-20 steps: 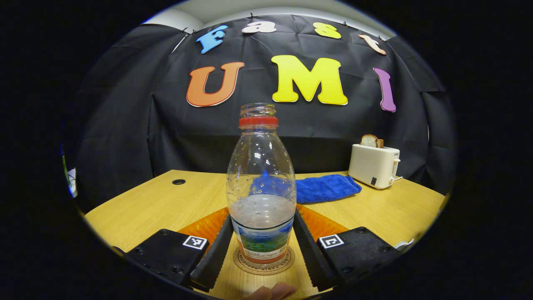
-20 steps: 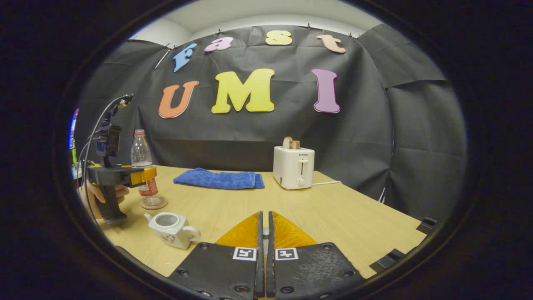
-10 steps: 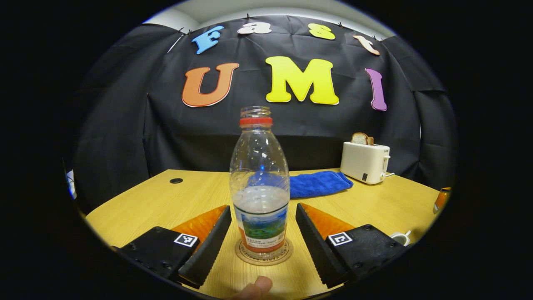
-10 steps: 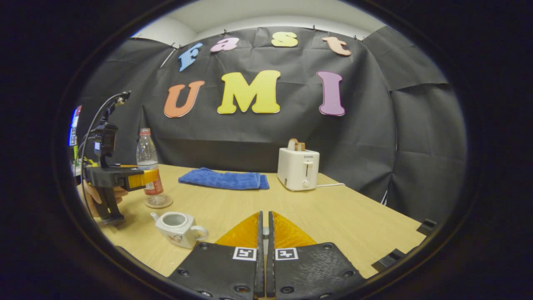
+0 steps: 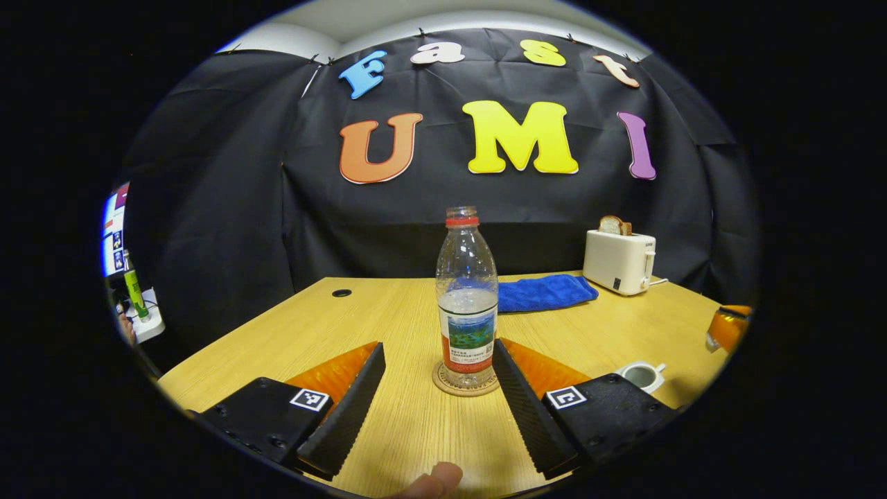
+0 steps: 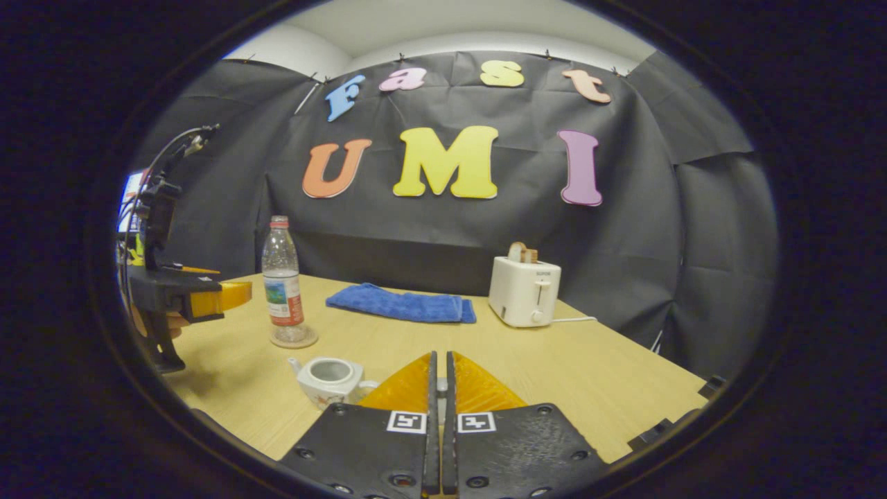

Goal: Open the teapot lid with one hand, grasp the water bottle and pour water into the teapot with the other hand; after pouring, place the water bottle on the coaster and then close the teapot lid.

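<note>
now upright on its coaster (image 5: 466, 385), the water bottle (image 5: 467, 298) stands freed between the left gripper (image 5: 439, 388)'s parted fingers, while the right gripper (image 6: 438, 395)'s fingers sit pressed together, whether on the lid unclear, above the lidless teapot (image 6: 327, 379).

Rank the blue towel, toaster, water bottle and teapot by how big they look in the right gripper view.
1. Blue towel, widest.
2. Toaster and water bottle: too close to rank; the bottle is taller, the toaster bulkier.
3. Teapot, smallest, though nearest the camera and partly hidden behind the tongs.
</note>
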Tool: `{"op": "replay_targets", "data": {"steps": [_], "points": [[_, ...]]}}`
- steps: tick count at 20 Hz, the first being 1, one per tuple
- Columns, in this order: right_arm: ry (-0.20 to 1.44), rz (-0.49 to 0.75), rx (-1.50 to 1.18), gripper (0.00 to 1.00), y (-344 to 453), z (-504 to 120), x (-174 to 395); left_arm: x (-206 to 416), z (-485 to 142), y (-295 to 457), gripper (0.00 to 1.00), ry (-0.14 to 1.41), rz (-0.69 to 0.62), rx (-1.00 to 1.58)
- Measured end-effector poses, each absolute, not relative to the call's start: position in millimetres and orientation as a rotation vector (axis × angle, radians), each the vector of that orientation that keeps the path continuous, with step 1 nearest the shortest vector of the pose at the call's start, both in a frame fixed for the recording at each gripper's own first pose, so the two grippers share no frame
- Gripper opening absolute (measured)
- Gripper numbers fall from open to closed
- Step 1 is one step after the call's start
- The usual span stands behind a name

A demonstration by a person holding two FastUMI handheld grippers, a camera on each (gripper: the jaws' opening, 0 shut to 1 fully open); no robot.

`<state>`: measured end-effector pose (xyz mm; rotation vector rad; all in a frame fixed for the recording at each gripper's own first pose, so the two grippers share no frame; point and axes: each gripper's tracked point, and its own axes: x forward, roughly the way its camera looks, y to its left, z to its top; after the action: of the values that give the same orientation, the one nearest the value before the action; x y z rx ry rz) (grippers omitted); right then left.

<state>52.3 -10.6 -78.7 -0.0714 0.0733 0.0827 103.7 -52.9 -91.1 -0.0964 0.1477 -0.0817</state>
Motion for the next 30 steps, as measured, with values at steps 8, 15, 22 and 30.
{"op": "replay_targets", "data": {"steps": [8,15,22,30], "points": [[0.101,0.324,-0.021,0.01,54.0,-69.9,63.0,31.5,-26.7,-16.2,0.97,0.117,-0.043,-0.081],[0.154,0.391,-0.019,0.02,98.5,-79.9,80.2,8.9,0.1,12.9,0.97,0.078,-0.058,-0.144],[0.176,0.357,-0.030,0.04,103.0,-87.0,87.6,6.4,0.4,31.3,0.97,0.077,-0.056,-0.189],[0.170,0.337,-0.036,0.06,94.1,-87.6,91.1,11.9,-10.8,19.8,0.97,0.118,-0.059,-0.128]]}}
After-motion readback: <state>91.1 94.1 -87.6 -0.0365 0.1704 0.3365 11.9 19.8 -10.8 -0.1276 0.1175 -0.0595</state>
